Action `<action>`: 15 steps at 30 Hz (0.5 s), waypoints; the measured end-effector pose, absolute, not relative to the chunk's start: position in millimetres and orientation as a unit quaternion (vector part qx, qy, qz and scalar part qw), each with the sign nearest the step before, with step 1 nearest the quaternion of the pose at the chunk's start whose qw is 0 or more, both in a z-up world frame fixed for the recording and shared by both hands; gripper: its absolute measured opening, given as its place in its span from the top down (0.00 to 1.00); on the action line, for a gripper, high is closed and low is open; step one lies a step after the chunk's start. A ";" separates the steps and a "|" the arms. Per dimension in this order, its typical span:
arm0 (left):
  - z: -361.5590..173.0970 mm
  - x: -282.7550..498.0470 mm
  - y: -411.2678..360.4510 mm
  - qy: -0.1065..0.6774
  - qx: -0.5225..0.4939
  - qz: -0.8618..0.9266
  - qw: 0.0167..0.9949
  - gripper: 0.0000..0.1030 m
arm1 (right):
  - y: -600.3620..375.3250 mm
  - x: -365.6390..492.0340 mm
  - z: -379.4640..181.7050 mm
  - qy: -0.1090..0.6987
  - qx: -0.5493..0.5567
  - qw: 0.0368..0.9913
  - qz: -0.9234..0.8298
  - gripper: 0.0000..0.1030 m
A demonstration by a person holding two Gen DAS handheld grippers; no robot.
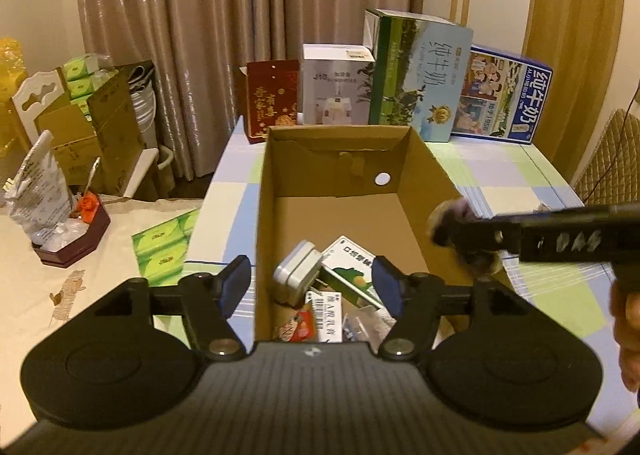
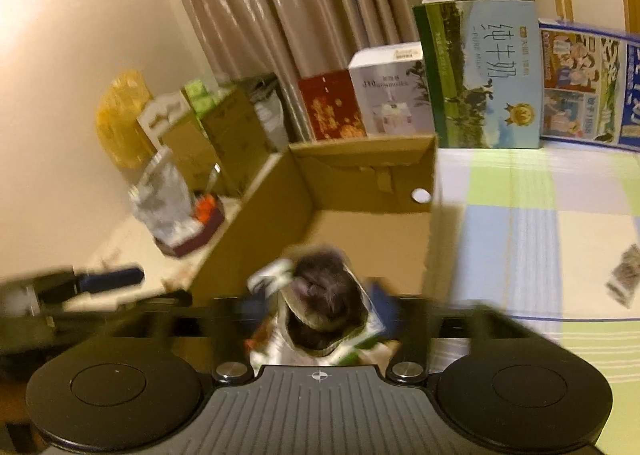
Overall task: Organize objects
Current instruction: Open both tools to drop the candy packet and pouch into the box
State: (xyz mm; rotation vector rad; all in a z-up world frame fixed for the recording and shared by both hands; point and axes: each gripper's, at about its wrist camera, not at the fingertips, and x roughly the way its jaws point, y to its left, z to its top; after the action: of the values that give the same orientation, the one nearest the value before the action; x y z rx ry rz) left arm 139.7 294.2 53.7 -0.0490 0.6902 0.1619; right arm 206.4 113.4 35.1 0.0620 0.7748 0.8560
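over the cardboard box (image 1: 280, 191) on the table (image 1: 520, 175), i am holding my left fingers (image 1: 314, 287) released and empty; my right fingers (image 2: 320, 303) are parting around a furry pouch (image 2: 324, 295), which i should drop squarely inside. behind, 2 cartons are reading "纯牛奶".

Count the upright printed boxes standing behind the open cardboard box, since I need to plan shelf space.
4, left to right: dark red gift box, white humidifier box, tall green-and-blue milk carton box, blue milk box. Others may be hidden behind them.
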 end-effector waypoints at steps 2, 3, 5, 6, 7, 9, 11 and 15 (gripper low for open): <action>54.8 134.6 295.2 0.336 -0.024 0.082 0.938 0.34 | 110.1 206.5 39.5 0.358 0.039 0.840 0.406 0.28; 55.5 132.3 295.3 0.335 -0.026 0.082 0.938 0.32 | 108.3 205.5 41.7 0.355 0.038 0.842 0.405 0.28; 56.7 127.0 294.4 0.334 -0.030 0.083 0.939 0.30 | 102.8 202.6 44.7 0.353 0.037 0.845 0.399 0.28; 57.2 124.4 293.2 0.333 -0.032 0.083 0.939 0.28 | 99.6 201.1 45.7 0.354 0.038 0.846 0.397 0.28; 58.0 121.2 291.9 0.331 -0.033 0.084 0.939 0.26 | 95.7 199.1 46.4 0.356 0.038 0.847 0.394 0.28; 59.5 113.8 288.7 0.330 -0.037 0.086 0.939 0.25 | 86.1 193.8 48.1 0.357 0.039 0.849 0.388 0.27; 61.9 105.2 284.5 0.327 -0.041 0.089 0.940 0.22 | 74.0 186.5 50.9 0.358 0.039 0.851 0.382 0.26; 68.2 87.2 272.9 0.321 -0.043 0.094 0.941 0.17 | 49.8 166.9 56.1 0.355 0.037 0.856 0.374 0.21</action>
State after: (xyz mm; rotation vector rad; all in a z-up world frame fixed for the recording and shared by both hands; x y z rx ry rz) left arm 87.2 272.9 68.2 -0.0885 0.6553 0.1915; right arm 166.9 49.8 56.1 0.0768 0.7461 0.7860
